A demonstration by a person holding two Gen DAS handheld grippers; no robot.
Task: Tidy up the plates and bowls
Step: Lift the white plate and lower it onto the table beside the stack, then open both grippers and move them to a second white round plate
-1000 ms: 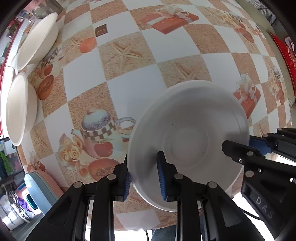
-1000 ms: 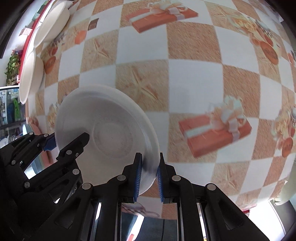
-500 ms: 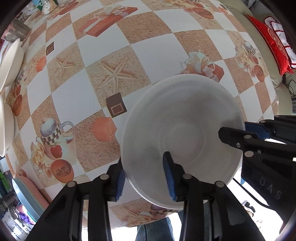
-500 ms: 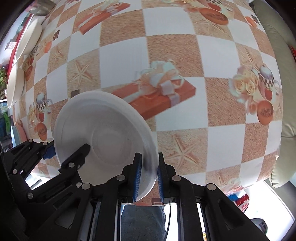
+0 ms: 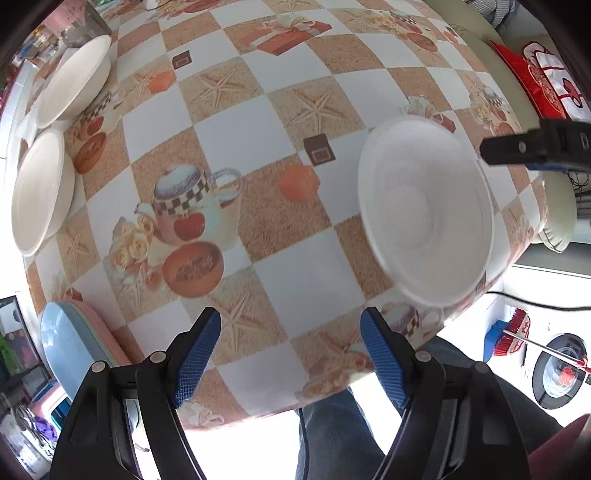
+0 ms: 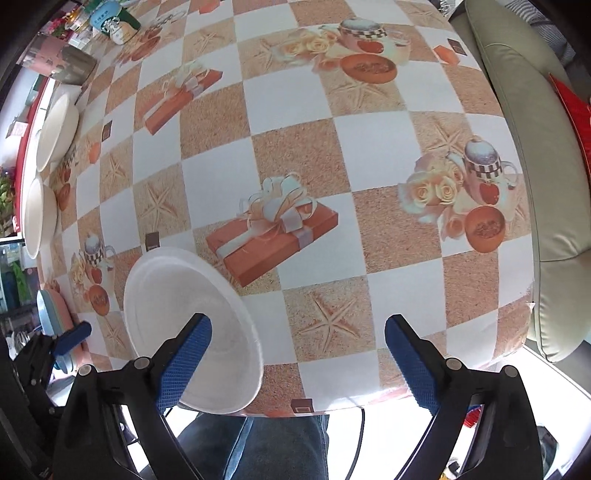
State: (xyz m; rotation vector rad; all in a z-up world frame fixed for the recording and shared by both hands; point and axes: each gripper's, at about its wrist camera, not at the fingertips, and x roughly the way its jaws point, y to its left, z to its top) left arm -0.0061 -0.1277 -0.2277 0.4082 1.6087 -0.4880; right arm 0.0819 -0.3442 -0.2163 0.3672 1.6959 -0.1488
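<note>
Since a second ago both grippers have let go of the round white shallow bowl (image 5: 424,221) and pulled away from its rim; it now sits free on the checkered tan-and-white printed tablecloth (image 5: 258,122) near the table's front edge, blurred in the left view. Left gripper (image 5: 291,354): jaws apart and still opening, nothing between the blue pads, bowl off to its right. Right gripper (image 6: 297,362): jaws wide apart, opening, nothing clamped; its left finger overlaps the bowl (image 6: 192,325) in the frame, but I can't tell whether it touches. Counts: one white bowl at front, two cream round bowls (image 5: 74,81) (image 5: 40,192) at the table's far left edge, both visible in both views (image 6: 57,129) (image 6: 38,218). One stack of flat dishes, light blue over pink (image 5: 77,339), at the left front corner; exact number in the stack unclear. Left view only: red cushion with white pattern (image 5: 543,81), red broom (image 5: 513,332), a round-door washing machine (image 5: 561,373), the tip of the right gripper (image 5: 535,149). Right view only: green-and-white cup with a circular logo (image 6: 118,22), looks like a Starbucks mark, text too small to read; a grey metal tin (image 6: 74,66); a beige sofa cushion (image 6: 535,147); the blue-tipped left gripper (image 6: 70,339) low left. Person's blue-jeaned legs (image 6: 280,450) under the table edge in both. No other legible writing.
</note>
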